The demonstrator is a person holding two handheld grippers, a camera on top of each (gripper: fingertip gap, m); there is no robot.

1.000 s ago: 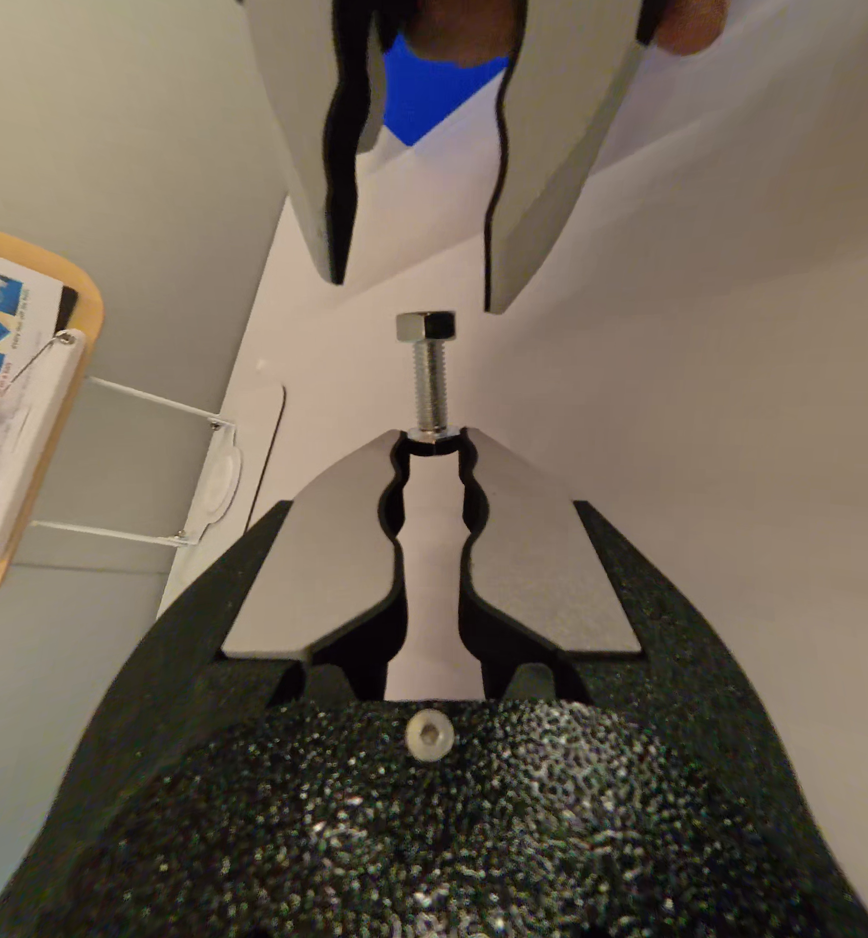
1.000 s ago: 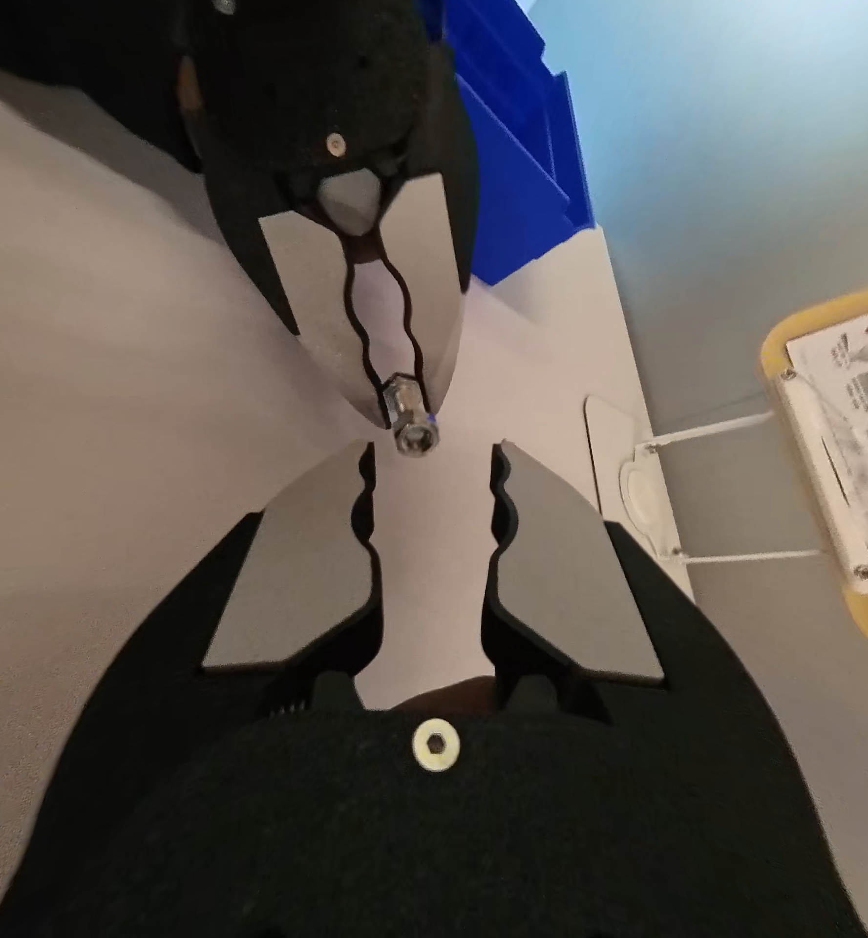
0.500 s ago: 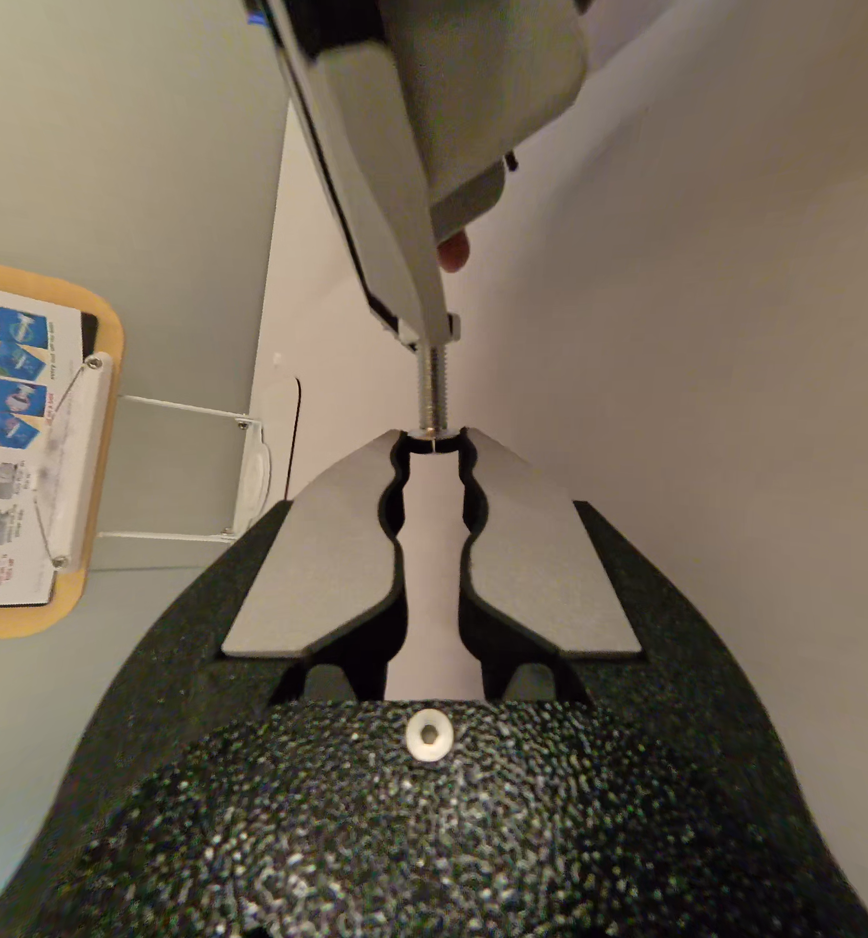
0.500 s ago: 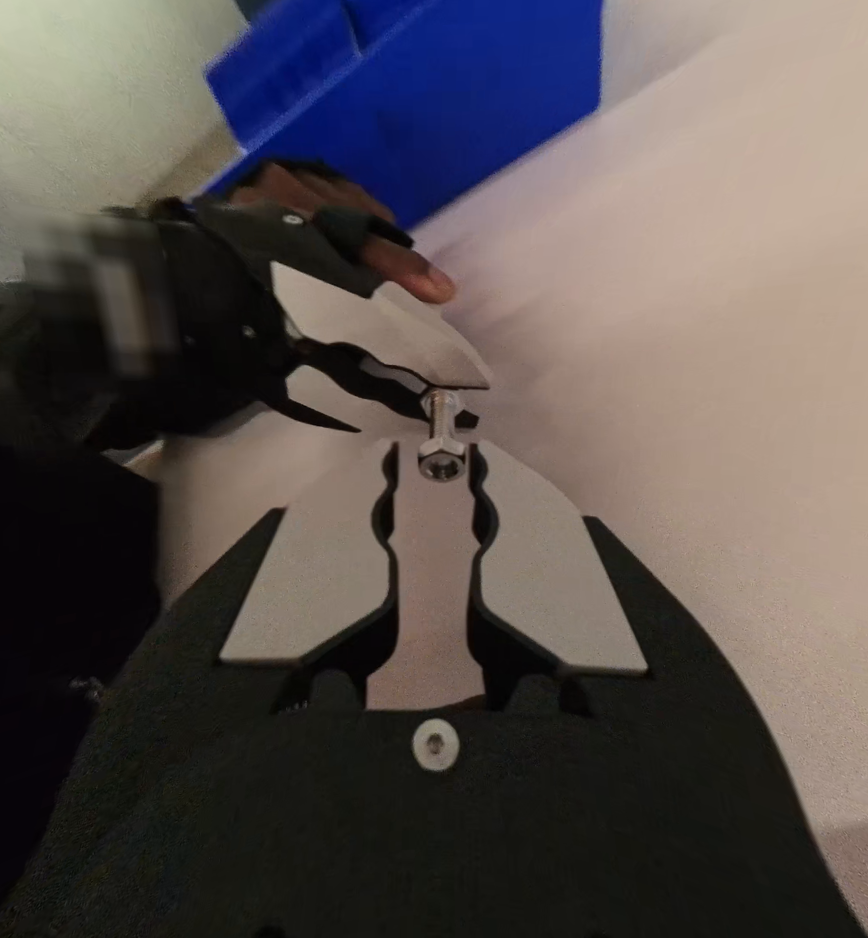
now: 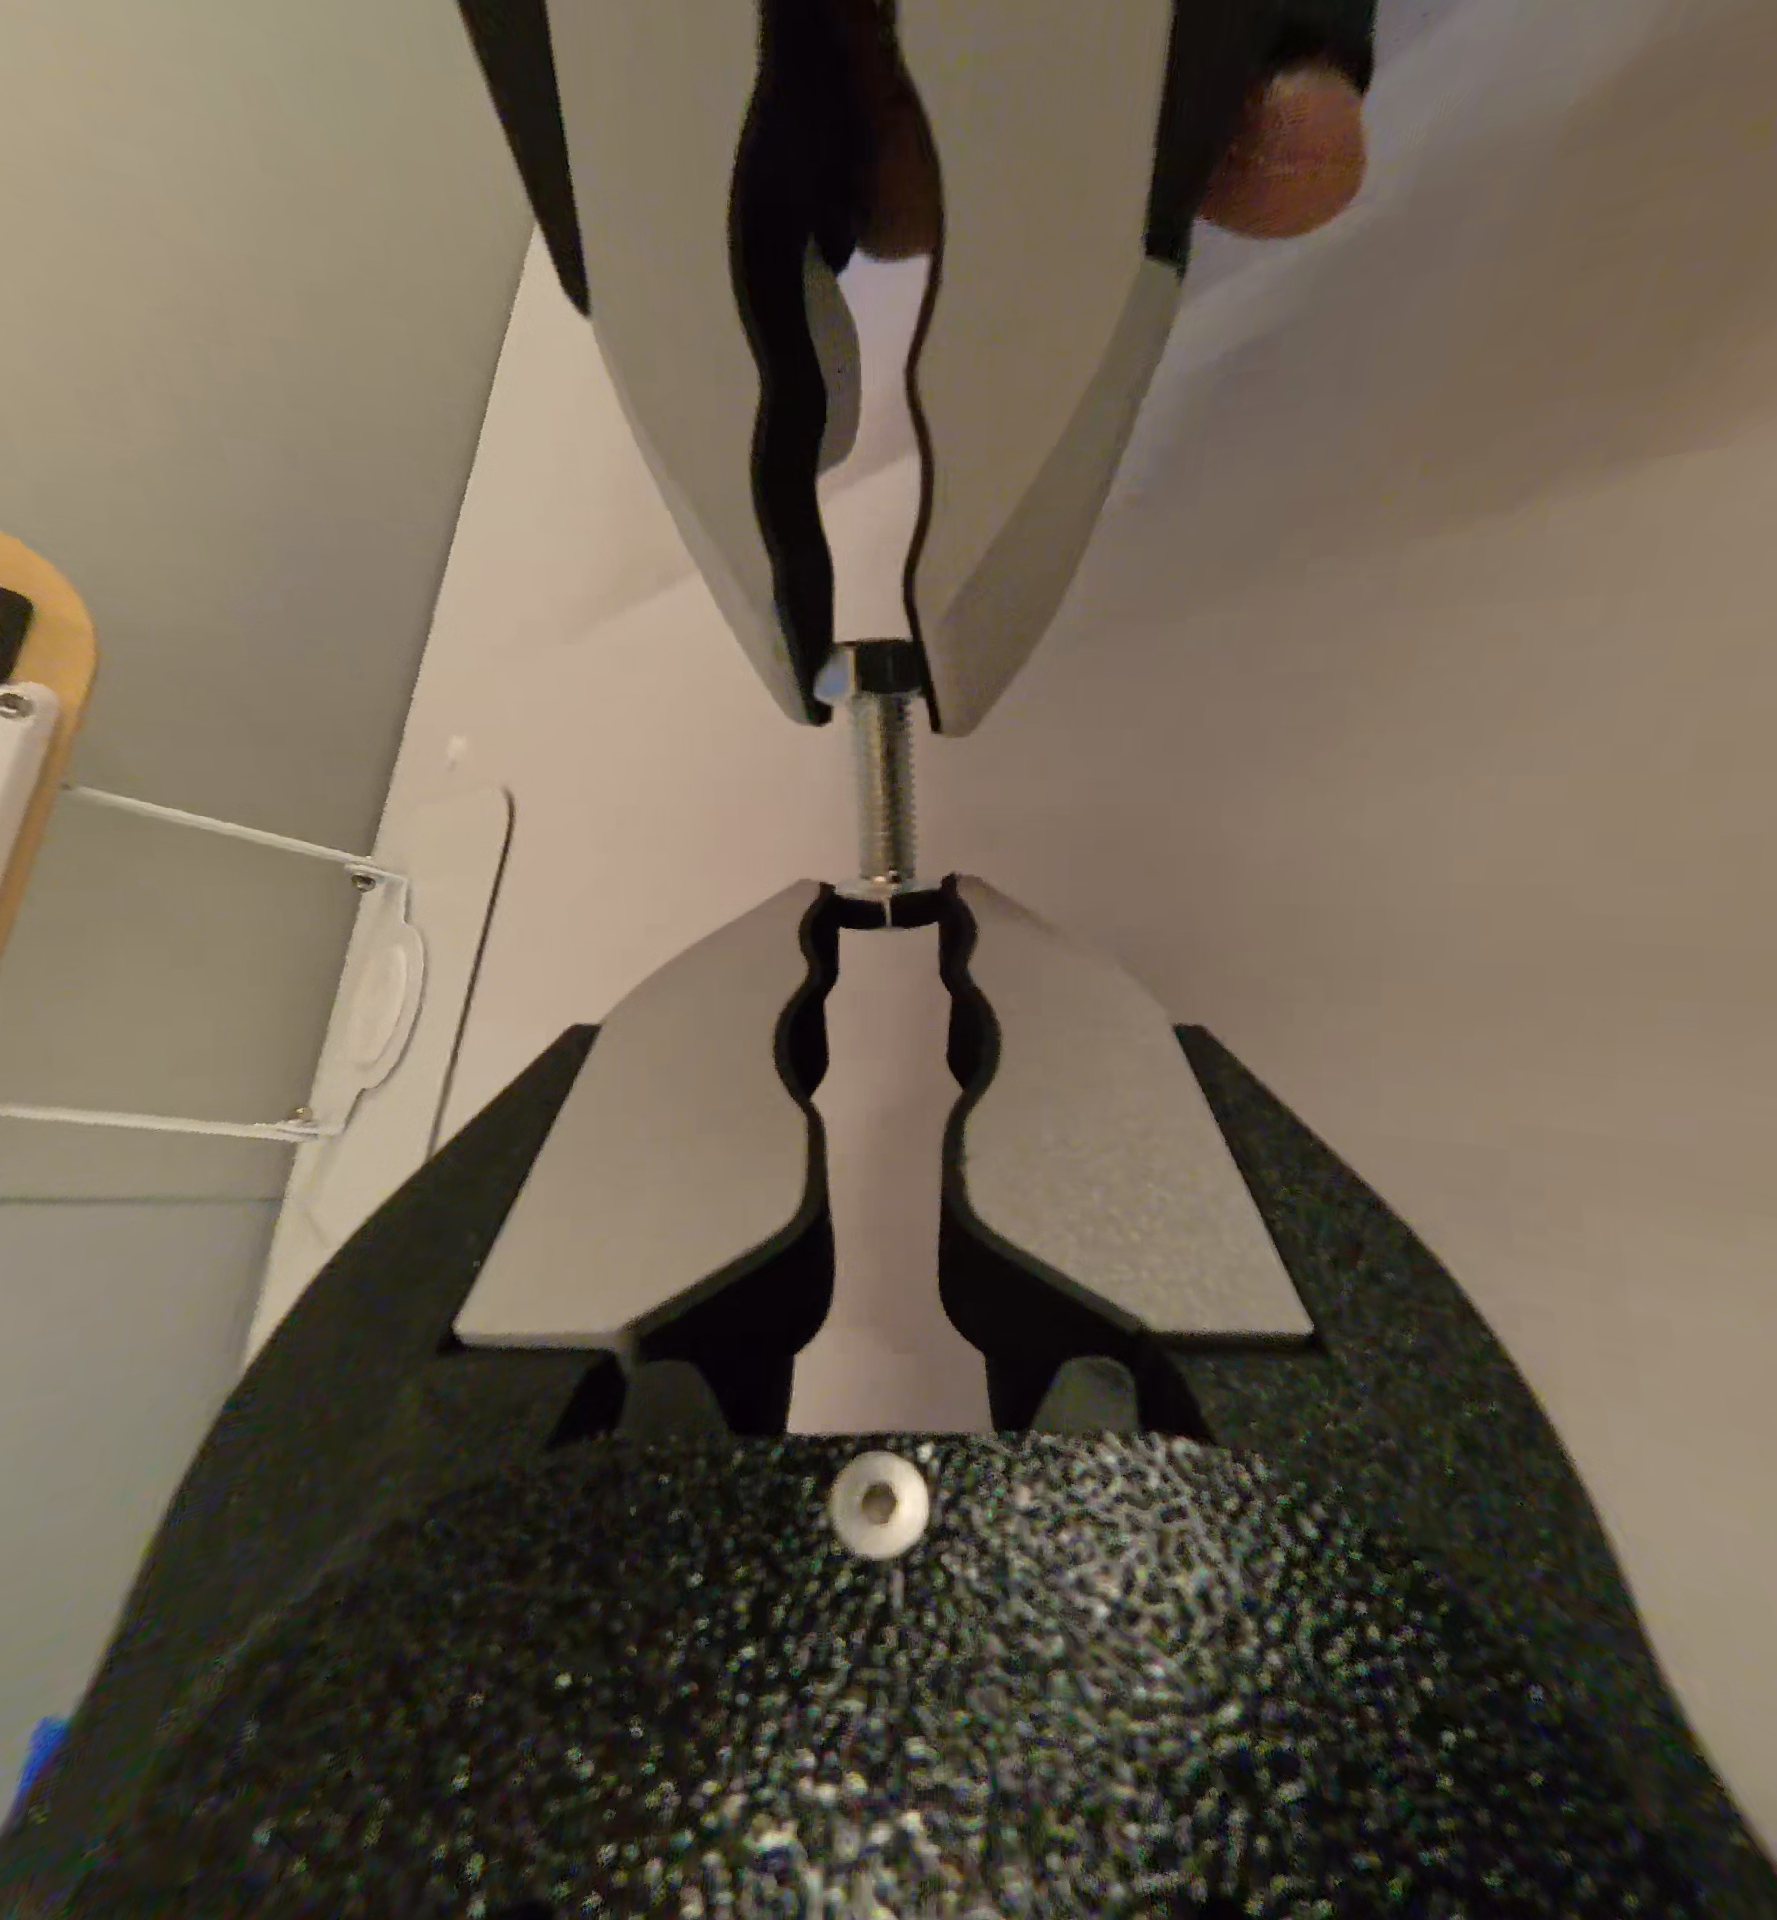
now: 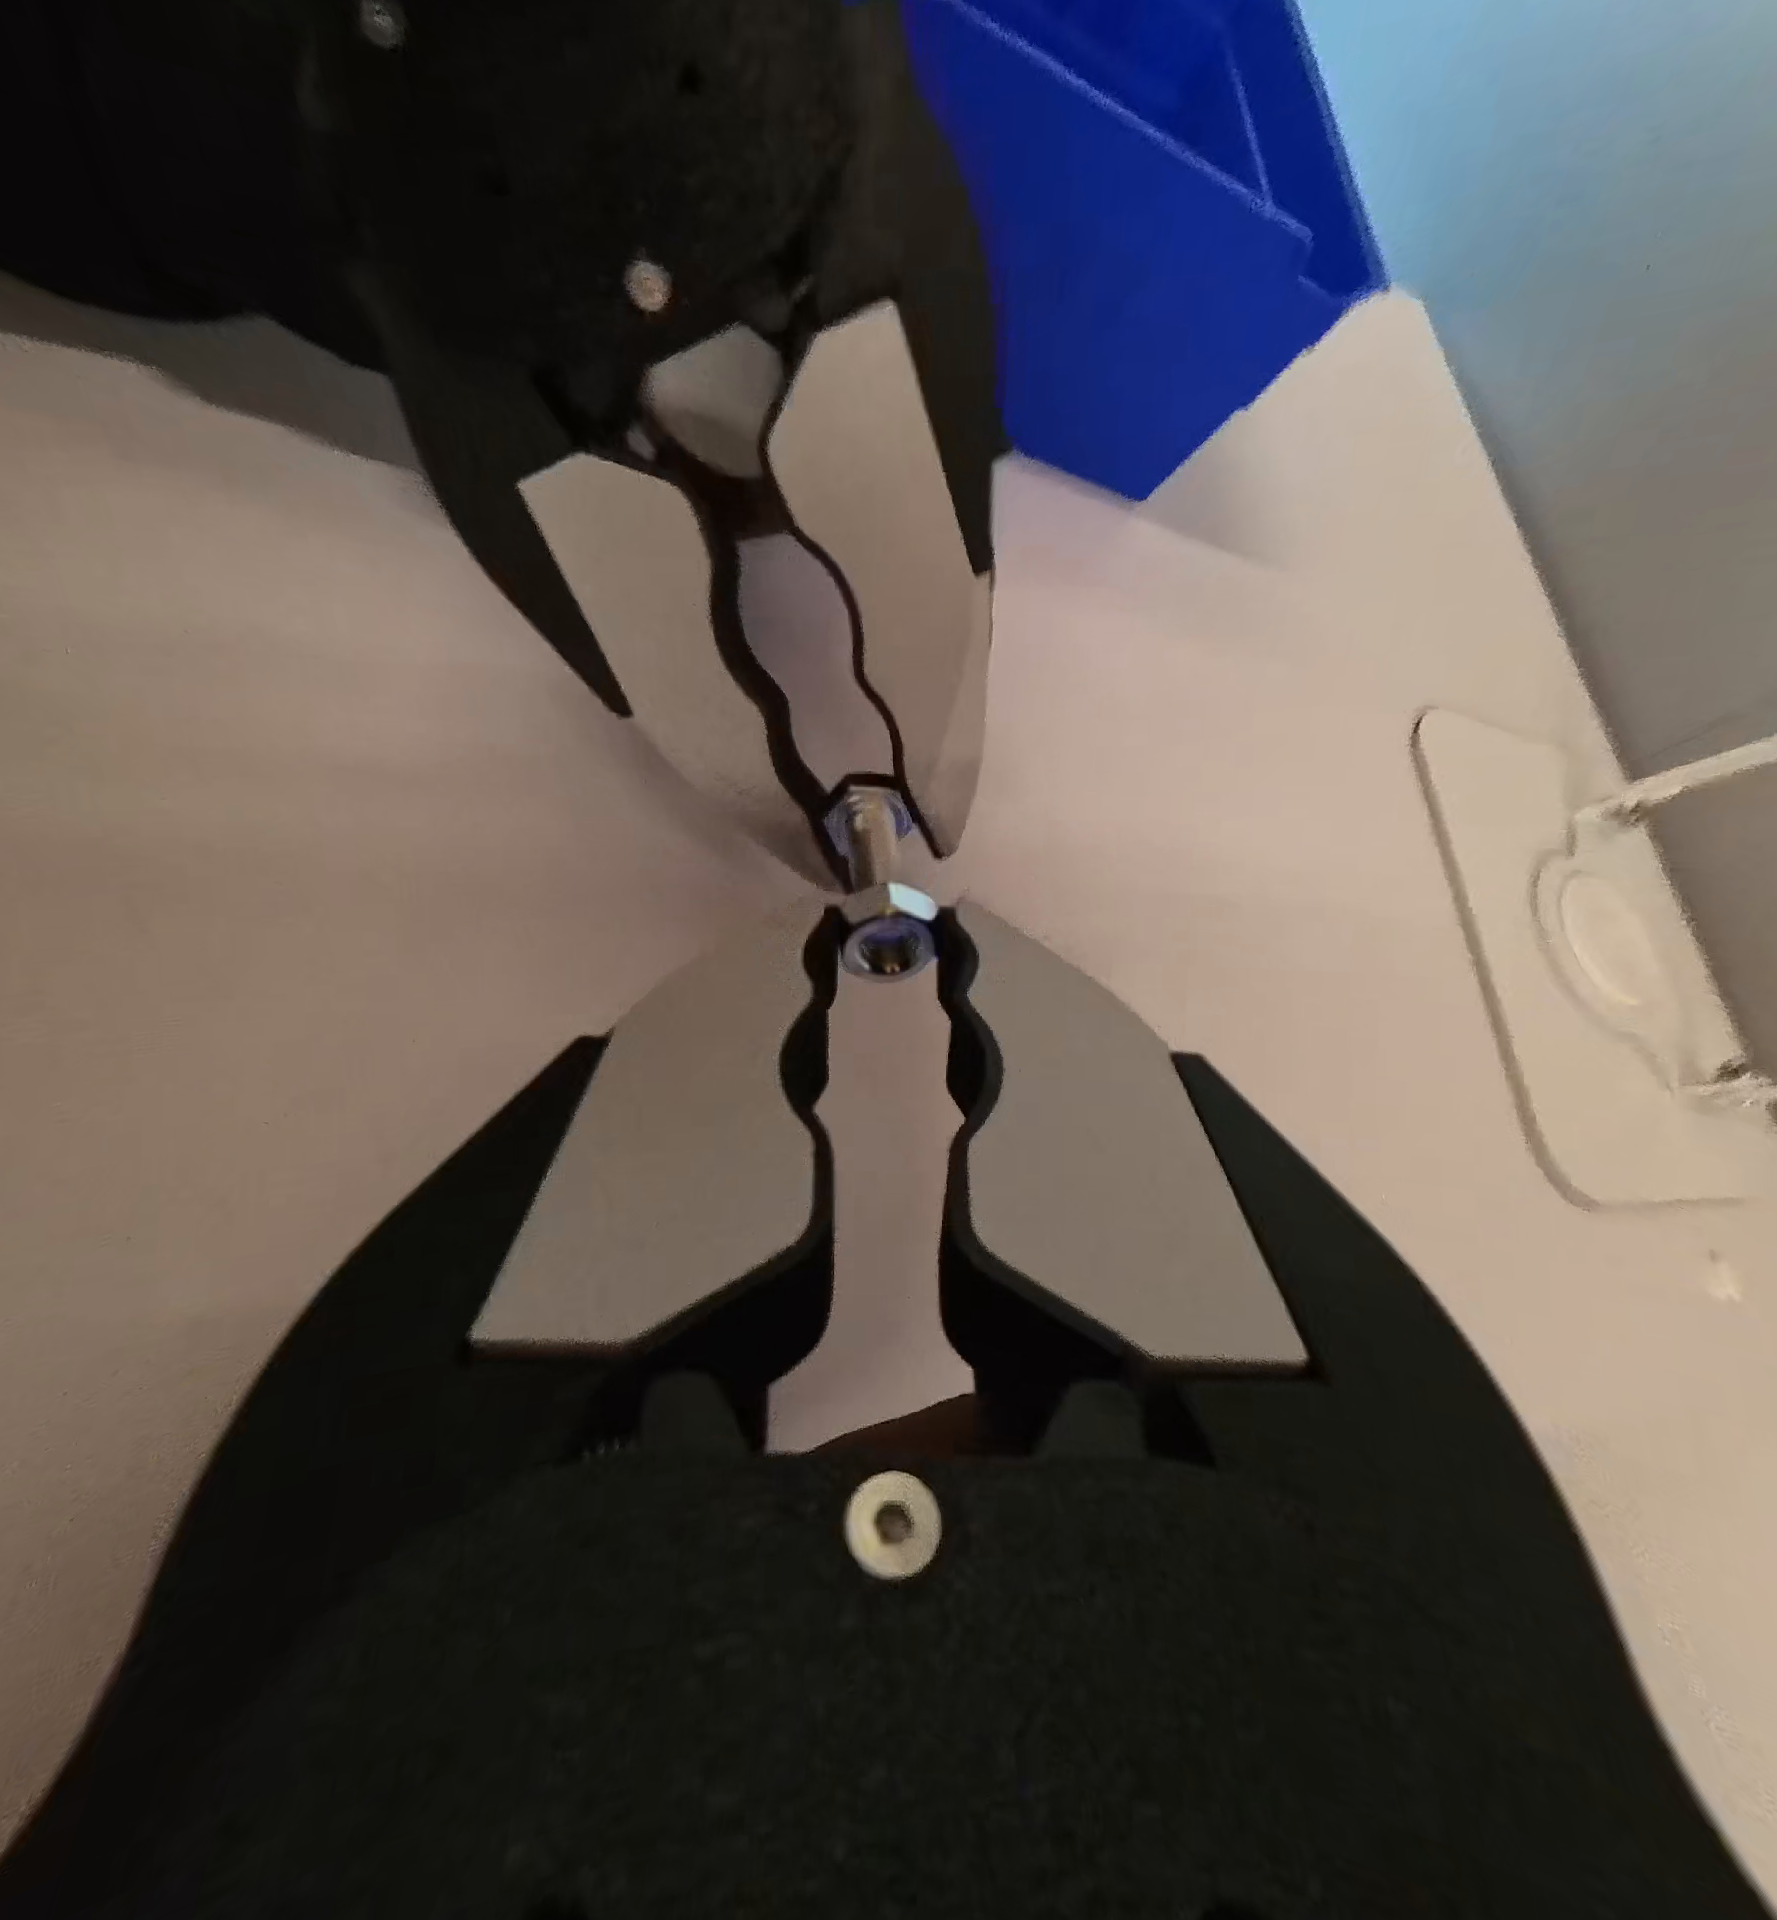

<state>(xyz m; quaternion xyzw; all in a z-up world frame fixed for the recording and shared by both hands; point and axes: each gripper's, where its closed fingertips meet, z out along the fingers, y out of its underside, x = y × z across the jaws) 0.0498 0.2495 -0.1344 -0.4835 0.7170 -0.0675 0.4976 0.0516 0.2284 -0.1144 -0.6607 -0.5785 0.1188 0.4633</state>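
With both grippers meeting nose to nose, I'm looking straight down a single line: a silver bolt (image 5: 886, 790) spans the space between them, its long axis running from one set of fingertips to the other. My left gripper (image 5: 884, 904) has its jaws closed on a thin silver piece at the threaded end, hexagonal from the far side, so I read it as a nut (image 6: 863, 821). My right gripper (image 6: 884, 935) has its jaws clamped on the hex head (image 6: 886, 925), both pads pressed on its flats. The bare shank in the middle is free, all bright thread, touched by nothing. Neither gripper is nearer; each holds one end. The whole thing is held up off the pale tabletop (image 5: 1383, 935). The head looks small and shiny, with a ringed face that picks up a blue tint. A blue bin (image 6: 1123, 260) sits behind my left gripper, well apart from the work, and a wood-edged board (image 5: 53, 665) stands off at the tabletop's edge.
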